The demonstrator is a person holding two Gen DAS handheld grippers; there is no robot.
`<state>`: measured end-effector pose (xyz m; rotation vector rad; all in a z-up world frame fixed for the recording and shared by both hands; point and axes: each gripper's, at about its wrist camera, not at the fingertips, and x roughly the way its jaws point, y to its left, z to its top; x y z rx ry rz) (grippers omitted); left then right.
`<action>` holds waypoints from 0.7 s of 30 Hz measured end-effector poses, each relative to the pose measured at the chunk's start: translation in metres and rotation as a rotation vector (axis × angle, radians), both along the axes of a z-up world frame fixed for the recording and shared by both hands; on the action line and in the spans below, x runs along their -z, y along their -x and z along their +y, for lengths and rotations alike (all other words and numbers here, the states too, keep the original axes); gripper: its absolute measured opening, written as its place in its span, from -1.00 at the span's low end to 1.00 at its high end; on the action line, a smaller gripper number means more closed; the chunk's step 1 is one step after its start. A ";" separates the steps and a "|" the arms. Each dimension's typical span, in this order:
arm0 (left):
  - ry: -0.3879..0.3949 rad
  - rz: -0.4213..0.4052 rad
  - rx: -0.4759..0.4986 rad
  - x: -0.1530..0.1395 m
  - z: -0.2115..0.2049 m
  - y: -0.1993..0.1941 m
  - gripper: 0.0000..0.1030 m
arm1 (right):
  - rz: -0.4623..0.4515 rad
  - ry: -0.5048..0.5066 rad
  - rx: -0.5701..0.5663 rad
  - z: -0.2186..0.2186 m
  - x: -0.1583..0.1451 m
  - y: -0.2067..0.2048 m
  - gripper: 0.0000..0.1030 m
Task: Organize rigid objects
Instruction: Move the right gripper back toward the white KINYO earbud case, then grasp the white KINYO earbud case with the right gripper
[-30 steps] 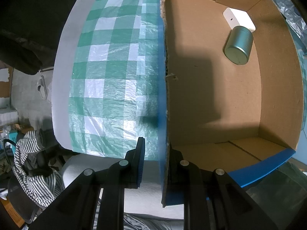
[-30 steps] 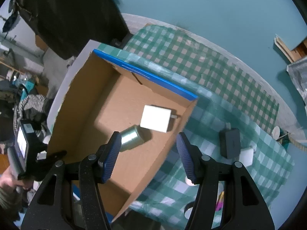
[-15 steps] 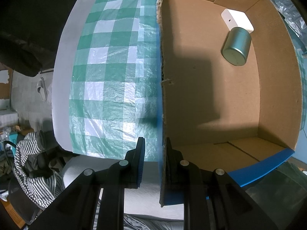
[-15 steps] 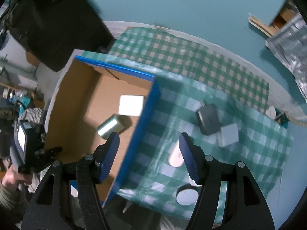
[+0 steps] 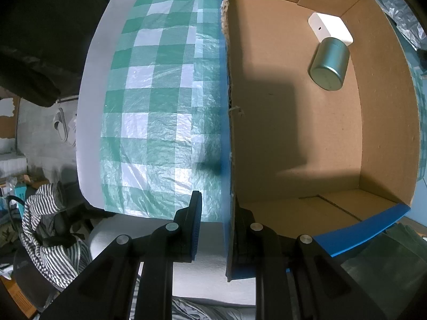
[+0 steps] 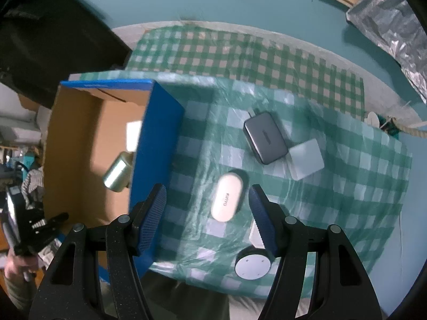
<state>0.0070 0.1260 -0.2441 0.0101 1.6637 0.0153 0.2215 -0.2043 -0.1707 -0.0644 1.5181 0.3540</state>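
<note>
Right gripper (image 6: pixel 206 210) hanging half-wide and empty, pointing almost straight down over the checked cloth (image 6: pixel 360 186). Left gripper (image 5: pixel 214 226) clamped narrow on the near wall of the cardboard box (image 5: pixel 384 138), steadying it.

Likely next pick: white oval case (image 6: pixel 226 198), flat on the cloth, well inside the span of the right fingers, nearer the right-hand pad (image 6: pixel 263 221) than the left-hand one, touched by neither. Long axis from about 1 o'clock to 7 o'clock in the right wrist view, printed lettering along that line, neither rounded end distinguishable as a front.

To do the step well: centre over the case, roll the wrist a touch so the pads meet the two long flat sides squarely rather than the rounded ends, then sink until the pads straddle its middle before closing. Smooth shell and slick plastic cloth, probably prone to skating if one pad lands first.

Other items still out:
- dark grey charger (image 6: pixel 265 137) at 1 o'clock from the case
- white square block (image 6: pixel 307 158) touching the charger
- round white disc (image 6: pixel 252 265) at 5 o'clock, close under the right-hand pad

Already in the box: metal cylinder (image 5: pixel 329 66) on its side against a white adapter (image 5: pixel 331 28), far corner.
</note>
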 end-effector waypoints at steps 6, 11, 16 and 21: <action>0.004 -0.002 -0.005 0.000 0.003 0.002 -0.63 | 0.049 0.041 0.007 -0.002 0.038 0.002 0.27; 0.003 -0.003 -0.005 0.000 0.004 0.003 -0.63 | 0.074 0.070 0.002 -0.001 0.066 0.002 0.27; 0.001 -0.006 -0.008 0.000 0.005 0.003 -0.63 | 0.105 0.081 0.025 -0.004 0.090 0.000 0.27; -0.001 -0.008 -0.011 0.000 0.005 0.005 -0.63 | 0.131 0.063 0.044 -0.004 0.103 0.001 0.27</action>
